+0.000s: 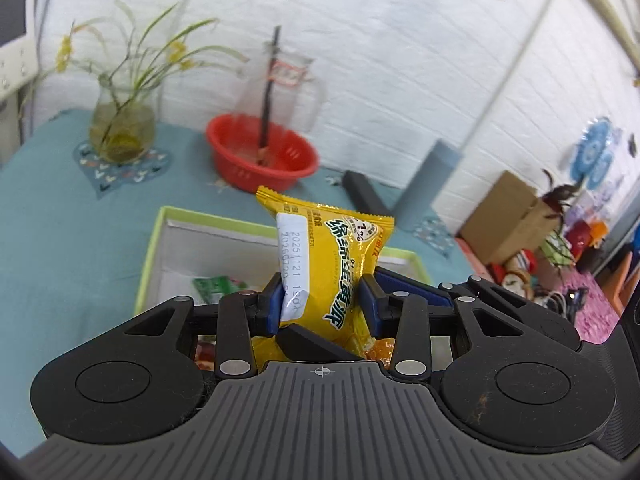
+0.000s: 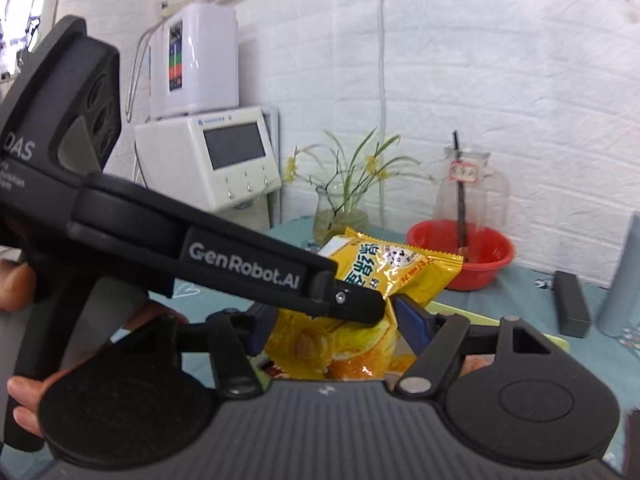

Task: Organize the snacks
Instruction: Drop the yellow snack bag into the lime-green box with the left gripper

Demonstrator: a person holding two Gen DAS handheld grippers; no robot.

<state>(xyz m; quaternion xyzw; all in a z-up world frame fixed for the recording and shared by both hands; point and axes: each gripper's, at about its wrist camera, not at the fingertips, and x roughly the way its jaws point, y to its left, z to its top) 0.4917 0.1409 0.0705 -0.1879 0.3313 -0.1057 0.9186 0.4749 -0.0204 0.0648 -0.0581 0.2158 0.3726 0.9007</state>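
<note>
A yellow snack packet (image 1: 332, 264) with green lettering stands upright between the blue pads of my left gripper (image 1: 322, 306), which is shut on it. Below and behind it is a white box with a green rim (image 1: 154, 240) that holds a green packet (image 1: 216, 286). In the right wrist view the same yellow packet (image 2: 360, 312) sits between my right gripper's blue pads (image 2: 412, 320), which press on its lower part. The left gripper's black finger (image 2: 352, 304) crosses in front of the packet there.
On the teal tablecloth (image 1: 60, 240) stand a glass vase with a plant (image 1: 122, 128), a red basin (image 1: 260, 152) with a glass pitcher behind it, a black bar (image 1: 362, 196) and a grey cylinder (image 1: 428, 184). A white appliance (image 2: 236, 156) stands at the table's left.
</note>
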